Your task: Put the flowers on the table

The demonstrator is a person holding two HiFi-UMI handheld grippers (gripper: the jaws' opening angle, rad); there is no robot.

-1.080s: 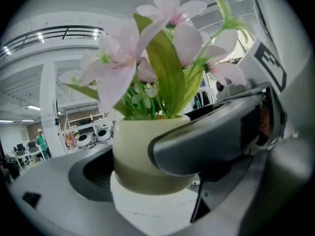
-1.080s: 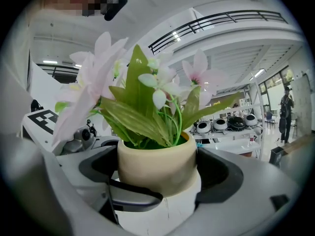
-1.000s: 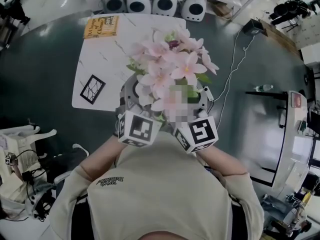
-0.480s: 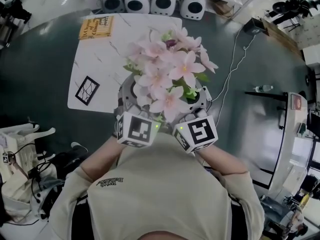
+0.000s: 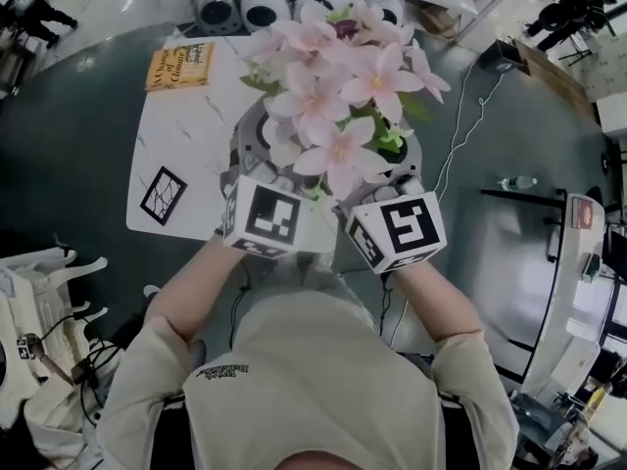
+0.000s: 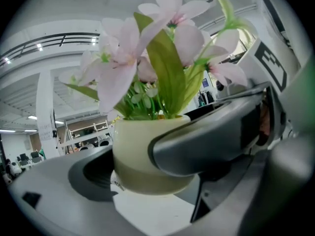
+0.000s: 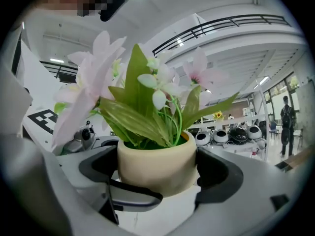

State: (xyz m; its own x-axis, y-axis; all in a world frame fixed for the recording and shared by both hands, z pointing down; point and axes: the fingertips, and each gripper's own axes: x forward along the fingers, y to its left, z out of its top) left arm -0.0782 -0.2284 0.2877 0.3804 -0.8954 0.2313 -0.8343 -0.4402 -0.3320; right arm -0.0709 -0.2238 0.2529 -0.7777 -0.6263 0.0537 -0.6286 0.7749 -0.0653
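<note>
A bunch of pink flowers [image 5: 333, 76] with green leaves stands in a cream pot [image 6: 142, 151], held in the air over the white marble table [image 5: 186, 116]. Both grippers clasp the pot from opposite sides. My left gripper [image 5: 257, 169] is shut on it, its jaws pressing the pot's sides [image 6: 147, 166]. My right gripper [image 5: 397, 169] is shut on the same pot [image 7: 155, 166], and one of its jaws [image 6: 206, 146] crosses in front in the left gripper view. In the head view the blooms hide the pot and the fingertips.
An orange book [image 5: 179, 65] lies at the table's far left corner, and a black patterned card [image 5: 164, 195] near its left front edge. Several round white devices [image 5: 265, 8] line the back. A white cable [image 5: 460, 135] runs over the dark floor at right; a bag [image 5: 39, 302] sits left.
The flowers and both grippers have moved forward, away from the person's body and further over the table. Both grips are unchanged.
</note>
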